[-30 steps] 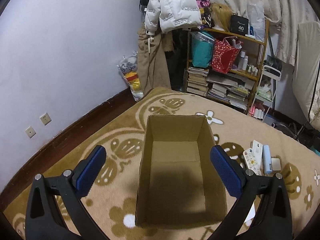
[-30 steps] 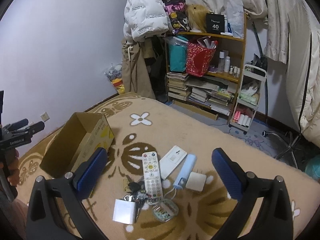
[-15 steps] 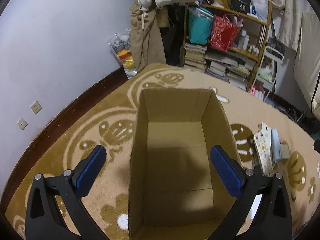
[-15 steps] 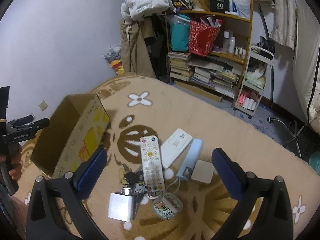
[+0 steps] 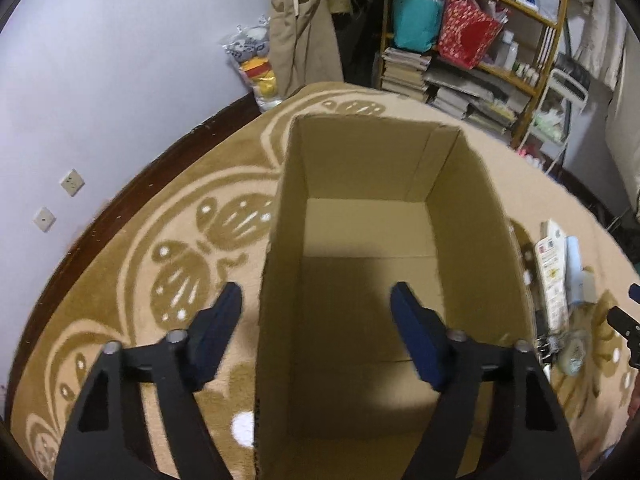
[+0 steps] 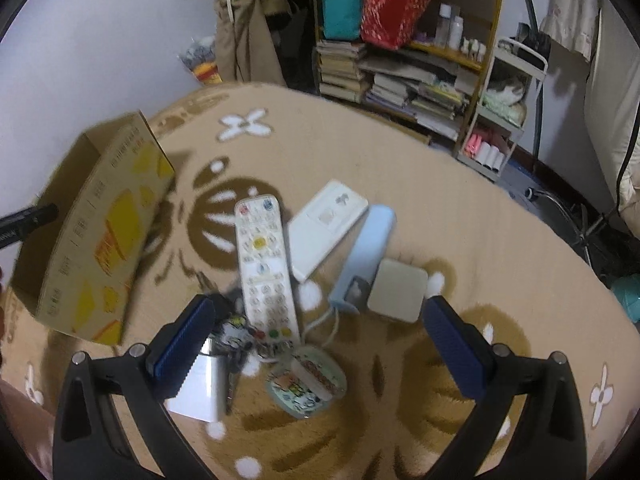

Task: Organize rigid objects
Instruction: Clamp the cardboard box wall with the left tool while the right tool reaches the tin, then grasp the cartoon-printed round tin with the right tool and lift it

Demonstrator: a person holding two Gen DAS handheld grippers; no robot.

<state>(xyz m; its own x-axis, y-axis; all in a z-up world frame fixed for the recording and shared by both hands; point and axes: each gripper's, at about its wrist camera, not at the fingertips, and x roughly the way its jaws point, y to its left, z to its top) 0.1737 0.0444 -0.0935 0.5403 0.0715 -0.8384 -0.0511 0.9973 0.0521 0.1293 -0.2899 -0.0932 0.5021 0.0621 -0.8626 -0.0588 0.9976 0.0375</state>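
An empty open cardboard box (image 5: 360, 208) stands on the carpet; it also shows in the right wrist view (image 6: 92, 236). My left gripper (image 5: 318, 328) is open, its jaws either side of the box's left wall near the front. My right gripper (image 6: 316, 340) is open and empty above a pile of objects: a white remote (image 6: 264, 264), a white flat box (image 6: 328, 228), a light-blue cylinder (image 6: 364, 252), a beige square adapter (image 6: 398, 290), a cartoon tin (image 6: 308, 380), a white cube (image 6: 200, 392) and keys (image 6: 236, 336).
A patterned beige carpet (image 6: 460, 208) covers the floor. A cluttered bookshelf (image 6: 404, 52) and a small white cart (image 6: 504, 108) stand at the back. A wall with sockets (image 5: 72, 182) is on the left, with plush toys (image 5: 256, 64) in the corner.
My left gripper has moved closer over the box and its jaws have narrowed. My right gripper has lowered toward the pile of objects.
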